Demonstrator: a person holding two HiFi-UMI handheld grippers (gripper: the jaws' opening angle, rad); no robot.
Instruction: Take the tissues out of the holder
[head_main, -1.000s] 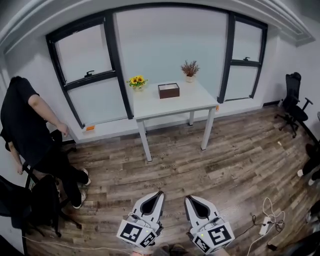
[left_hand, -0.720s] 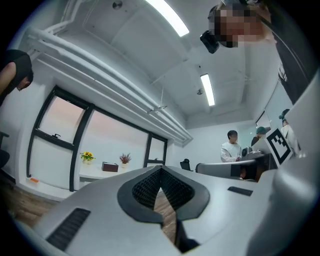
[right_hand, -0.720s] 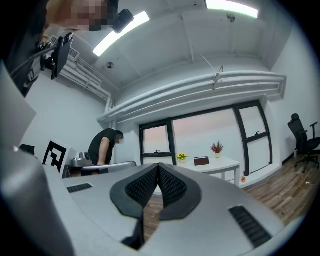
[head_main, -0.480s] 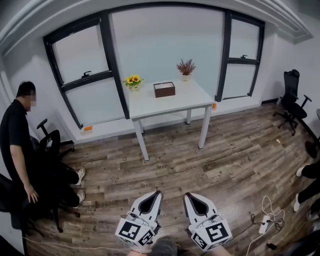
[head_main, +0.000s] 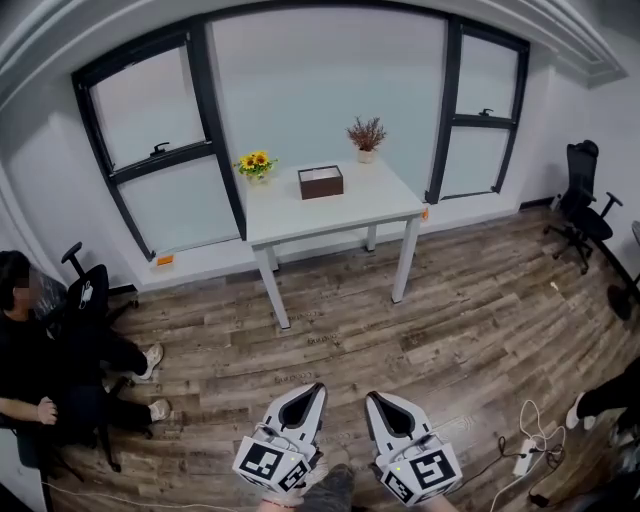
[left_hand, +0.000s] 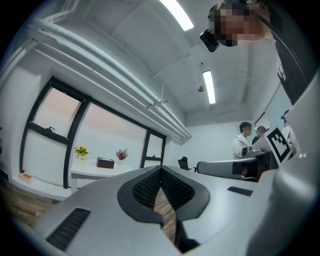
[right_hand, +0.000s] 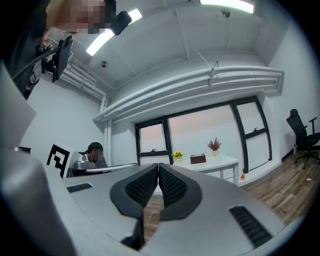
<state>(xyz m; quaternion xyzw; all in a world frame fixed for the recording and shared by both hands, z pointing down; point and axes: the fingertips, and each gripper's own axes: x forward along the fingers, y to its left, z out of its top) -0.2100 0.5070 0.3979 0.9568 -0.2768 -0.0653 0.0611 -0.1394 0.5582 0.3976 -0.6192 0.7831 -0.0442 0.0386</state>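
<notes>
A dark brown tissue holder (head_main: 321, 182) stands on the white table (head_main: 365, 205) by the window, far across the room; it is also small in the left gripper view (left_hand: 105, 163) and the right gripper view (right_hand: 198, 159). My left gripper (head_main: 319, 386) and right gripper (head_main: 370, 396) hang side by side at the bottom of the head view, well short of the table. Both point toward it with jaws shut and nothing between them. No tissue is visible from here.
Yellow flowers (head_main: 253, 161) and a dried plant pot (head_main: 366, 134) flank the holder. A seated person (head_main: 40, 365) and chair (head_main: 86, 290) are at the left. An office chair (head_main: 580, 190) stands right. Cables and a power strip (head_main: 522, 456) lie on the wood floor.
The table and holder have shifted left and slightly nearer in the head view. The person at left went from standing to sitting low. Both grippers keep the same shut pose.
</notes>
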